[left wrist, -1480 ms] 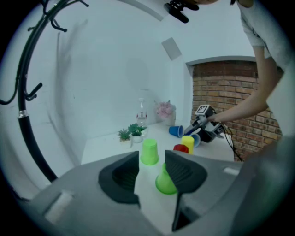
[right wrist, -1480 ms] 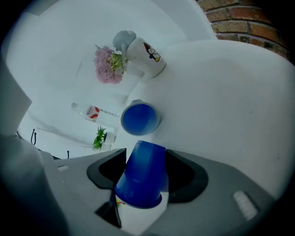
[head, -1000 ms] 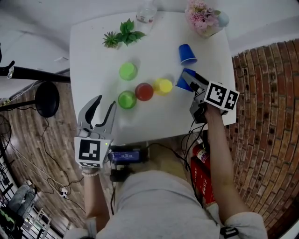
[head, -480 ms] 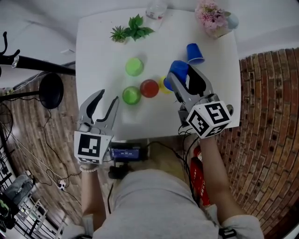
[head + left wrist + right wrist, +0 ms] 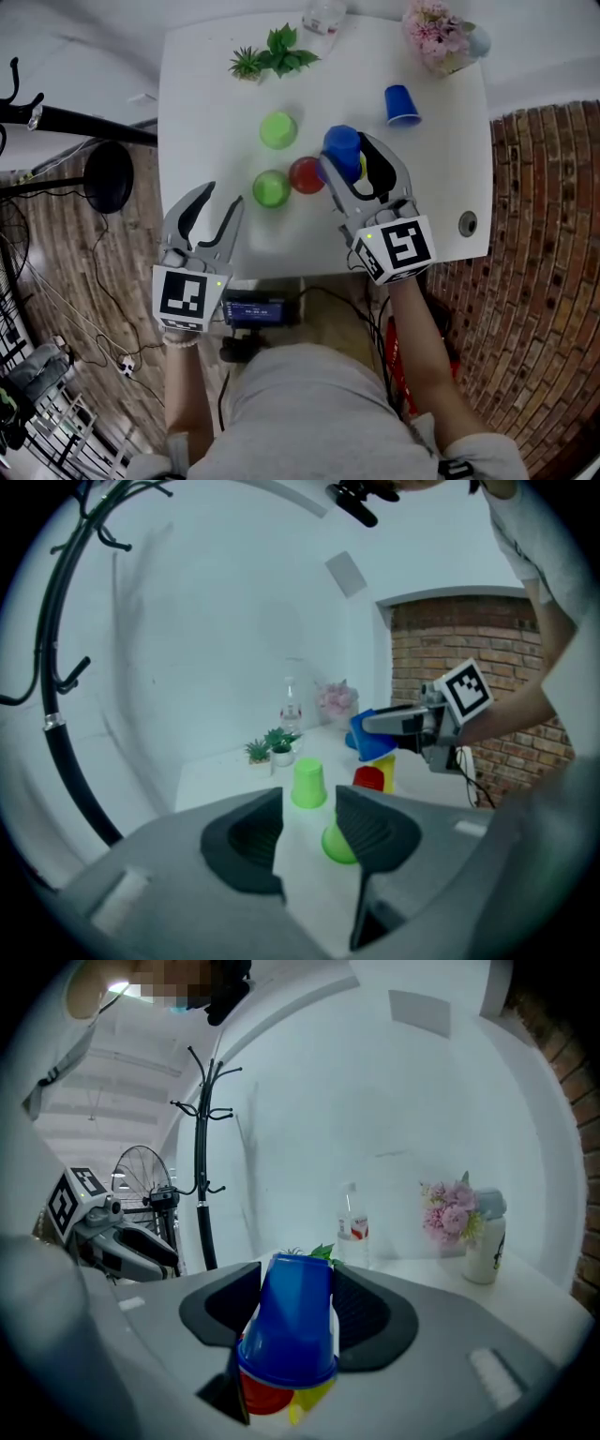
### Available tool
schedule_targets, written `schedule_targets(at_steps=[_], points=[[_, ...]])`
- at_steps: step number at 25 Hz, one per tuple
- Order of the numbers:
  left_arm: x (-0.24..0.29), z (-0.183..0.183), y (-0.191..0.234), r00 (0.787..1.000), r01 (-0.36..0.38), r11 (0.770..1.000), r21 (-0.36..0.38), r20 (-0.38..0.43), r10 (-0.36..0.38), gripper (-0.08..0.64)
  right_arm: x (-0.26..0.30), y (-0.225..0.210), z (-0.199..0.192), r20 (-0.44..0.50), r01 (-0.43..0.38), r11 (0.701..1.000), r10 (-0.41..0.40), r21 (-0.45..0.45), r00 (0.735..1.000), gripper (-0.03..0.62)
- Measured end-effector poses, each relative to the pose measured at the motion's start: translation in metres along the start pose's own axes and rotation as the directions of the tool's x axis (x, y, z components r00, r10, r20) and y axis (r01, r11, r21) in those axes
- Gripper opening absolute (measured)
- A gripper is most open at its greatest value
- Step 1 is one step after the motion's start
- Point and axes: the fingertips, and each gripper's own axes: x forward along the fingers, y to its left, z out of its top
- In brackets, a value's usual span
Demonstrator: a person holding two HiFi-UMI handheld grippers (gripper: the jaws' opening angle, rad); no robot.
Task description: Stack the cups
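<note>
White desk (image 5: 206, 112), seen from above, with brickwork to its right. Right claw (image 5: 345, 156) is closed on an inverted blue cup (image 5: 341, 141), one jaw pressing each side. The cup is held off the desk, slightly tilted, directly over the yellow cup (image 5: 362, 169); whether the two touch cannot be told. Red cup (image 5: 306, 175) stands just beside the yellow one, on its left. Two more cups stand upside down on the desk: the far green cup (image 5: 277, 129) and the near green cup (image 5: 271, 188), the latter just beside the red cup. A second blue cup (image 5: 402, 105) sits apart, toward the desk's far right. Left claw (image 5: 214, 214) hovers at the desk's near edge, jaws wide apart with nothing between them; the green cups lie beyond its tips. Along the far edge are a small plant (image 5: 272, 58), a clear bottle (image 5: 323, 13) and pink flowers (image 5: 439, 30).
</note>
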Motion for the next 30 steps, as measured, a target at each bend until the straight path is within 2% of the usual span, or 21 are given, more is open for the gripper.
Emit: schedule_targets(at_steps=[5, 12, 21, 27, 30], points=[[0.000, -0.004, -0.002, 1.000, 0.005, 1.000, -0.015, -0.019, -0.005, 0.169, 0.001, 0.002, -0.001, 0.032, -0.003, 1.000, 0.004, -0.031, 0.999, 0.242], [0.003, -0.004, -0.004, 1.000, 0.018, 1.000, 0.003, -0.009, -0.018, 0.169, -0.005, 0.006, -0.007, 0.019, 0.005, 0.995, -0.003, -0.098, 1.000, 0.244], [0.006, 0.000, -0.008, 1.000, 0.023, 1.000, -0.003, -0.009, -0.023, 0.169, -0.014, 0.007, -0.011, -0.012, -0.005, 0.995, 0.003, -0.102, 1.000, 0.244], [0.013, 0.018, -0.003, 0.999, 0.030, 0.999, 0.024, 0.028, -0.031, 0.170, -0.024, 0.011, -0.006, -0.023, -0.011, 0.995, 0.009, -0.102, 1.000, 0.247], [0.021, 0.029, 0.000, 0.998, 0.046, 0.997, 0.062, 0.045, -0.049, 0.181, -0.035, 0.011, 0.003, -0.009, -0.008, 0.996, 0.007, -0.093, 1.000, 0.246]])
